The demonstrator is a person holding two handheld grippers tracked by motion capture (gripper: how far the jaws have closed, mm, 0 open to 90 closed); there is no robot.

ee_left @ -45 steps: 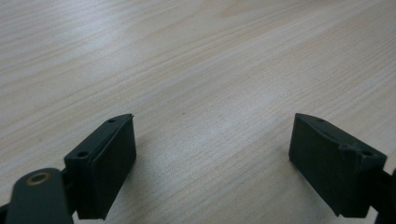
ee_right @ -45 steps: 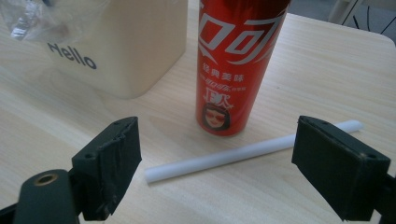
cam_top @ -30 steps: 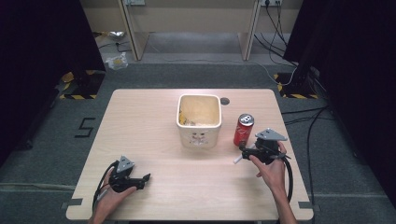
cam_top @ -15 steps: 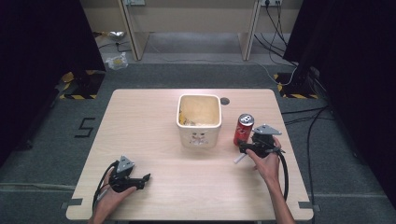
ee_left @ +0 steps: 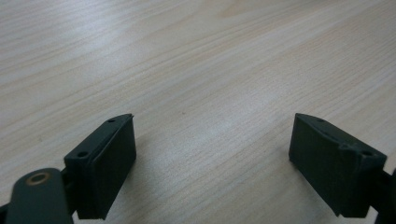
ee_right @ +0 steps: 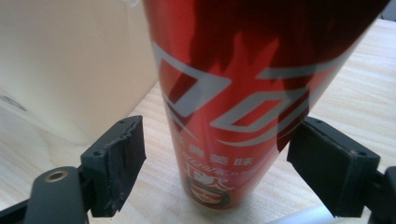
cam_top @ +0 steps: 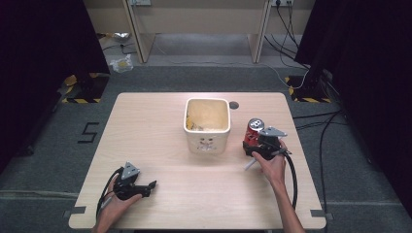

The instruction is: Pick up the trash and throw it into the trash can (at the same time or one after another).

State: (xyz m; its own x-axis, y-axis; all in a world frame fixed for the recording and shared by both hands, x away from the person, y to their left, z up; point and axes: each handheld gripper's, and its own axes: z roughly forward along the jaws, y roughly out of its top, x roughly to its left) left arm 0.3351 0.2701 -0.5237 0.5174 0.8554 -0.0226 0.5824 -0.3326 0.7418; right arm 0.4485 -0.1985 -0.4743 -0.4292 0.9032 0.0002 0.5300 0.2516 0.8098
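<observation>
A red drinks can [cam_top: 252,131] stands upright on the wooden table [cam_top: 145,126], just right of a cream bin [cam_top: 206,141]. My right gripper [cam_top: 250,146] is at the can's near side, low by the table. In the right gripper view the can [ee_right: 233,93] stands between the two jaws. The jaws have just been closing, a gap still shows at the left pad [ee_right: 122,163], and the gripper [ee_right: 217,172] is open. My left gripper [cam_top: 148,187] rests open near the table's front left, with nothing but bare wood between its jaws [ee_left: 212,154].
The bin's rim [cam_top: 207,101] surrounds yellowish scraps inside, and its pale wall [ee_right: 70,60] rises close to the left of the can. A small dark round hole [cam_top: 234,105] sits in the tabletop behind the bin. Cables trail over the floor at the right.
My right gripper has moved forward and down toward the can, so the can now stands between its jaws. The left hand has stayed put.
</observation>
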